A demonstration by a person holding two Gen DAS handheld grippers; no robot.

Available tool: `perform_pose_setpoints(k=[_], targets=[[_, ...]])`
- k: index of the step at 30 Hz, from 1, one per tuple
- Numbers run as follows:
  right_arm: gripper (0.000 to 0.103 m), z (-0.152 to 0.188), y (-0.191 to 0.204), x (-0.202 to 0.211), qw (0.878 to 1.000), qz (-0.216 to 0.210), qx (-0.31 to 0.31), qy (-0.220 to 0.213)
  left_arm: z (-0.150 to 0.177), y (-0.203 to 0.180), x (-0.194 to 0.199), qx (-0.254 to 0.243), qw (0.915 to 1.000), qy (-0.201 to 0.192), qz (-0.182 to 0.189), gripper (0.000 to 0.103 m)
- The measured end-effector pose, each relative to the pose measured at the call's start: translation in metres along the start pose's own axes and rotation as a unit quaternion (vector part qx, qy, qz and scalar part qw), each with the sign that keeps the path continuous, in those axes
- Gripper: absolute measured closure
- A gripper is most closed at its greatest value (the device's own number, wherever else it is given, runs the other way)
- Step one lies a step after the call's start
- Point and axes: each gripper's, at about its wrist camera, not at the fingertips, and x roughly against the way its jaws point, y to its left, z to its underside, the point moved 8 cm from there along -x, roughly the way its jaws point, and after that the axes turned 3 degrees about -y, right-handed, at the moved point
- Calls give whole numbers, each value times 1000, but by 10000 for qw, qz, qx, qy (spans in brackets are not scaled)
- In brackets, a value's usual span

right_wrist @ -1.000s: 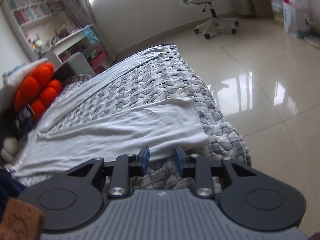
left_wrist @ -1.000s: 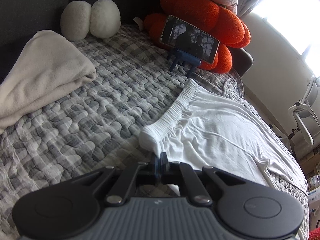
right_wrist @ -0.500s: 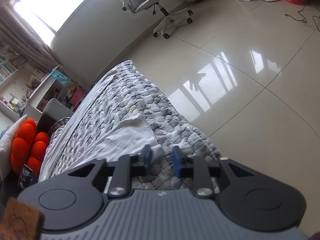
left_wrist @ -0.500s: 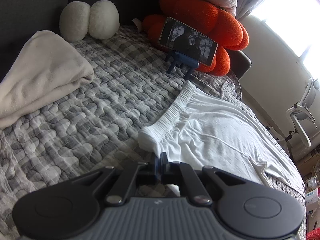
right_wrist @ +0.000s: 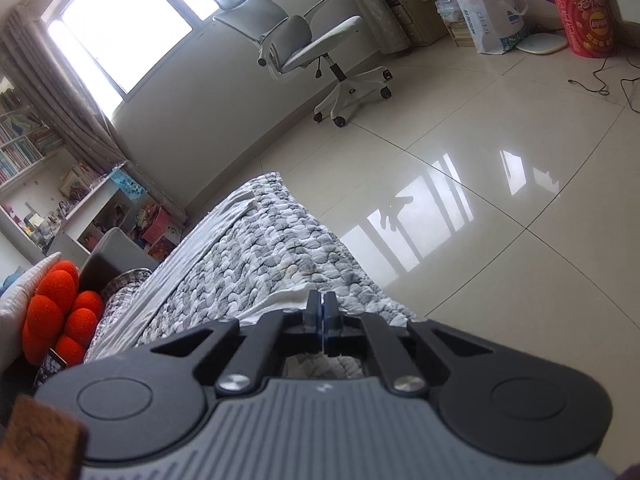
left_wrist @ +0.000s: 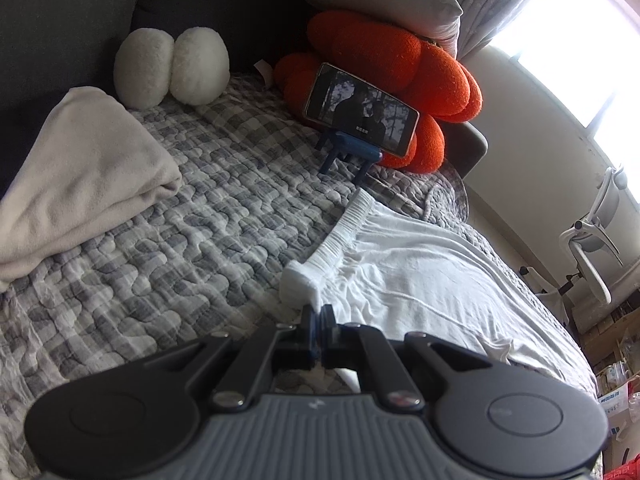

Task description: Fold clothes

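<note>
In the left wrist view, our left gripper (left_wrist: 319, 312) is clamped on the near corner of the ribbed waistband of the white cotton trousers (left_wrist: 420, 264), which lie spread across the grey-checked quilted bedspread (left_wrist: 180, 240). A folded cream blanket (left_wrist: 84, 176) lies well apart, and a phone on a blue stand (left_wrist: 360, 112) leans against an orange plush cushion (left_wrist: 400, 56).

In the right wrist view, our right gripper (right_wrist: 322, 312) has its jaws pressed together at the trousers' white hem; whether cloth is pinched we cannot tell. A white office chair (right_wrist: 304, 48) stands beyond on the glossy tiled floor (right_wrist: 500, 200).
</note>
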Motion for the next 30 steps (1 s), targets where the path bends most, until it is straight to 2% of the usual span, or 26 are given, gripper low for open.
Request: perform_pose_setpoints(k=[9,14,15,16,18,22,24,25,26,27,30], targets=[[102,12,-3,-15,9996,36,195,216,8,5,-5,-10,10000,58,-50,101],[101,14,-14,-15,9995,142,100,261,13,16,-8,119,9998,139,-89,101],[99,14,-15,-14,9995,164,92,270,15,18,-8,148,9997,159,-84,101],[92,14,-15,-15,9994,150,92,305,16,19,-8,181,9996,181,-75,101],[90,17,-13,-16,9991,96,120,391,17,20,-8,204,9995,203,-116,100],[88,26,0,-20,9975,-251,148,643,19,17,-7,7,9994,204,-292,87],[85,32,4,-22,9963,-338,134,775,20,15,-6,-122,9990,223,-356,67],[79,34,8,-23,9962,-333,182,781,21,14,-6,-189,9988,226,-389,63],[64,35,11,-24,9962,-321,242,769,22,13,-7,-250,9985,243,-416,61],[58,37,15,-24,9962,-310,302,756,23,12,-10,-308,9981,282,-443,61],[56,40,24,-27,9958,-153,590,688,28,7,-16,-537,9965,353,-536,61]])
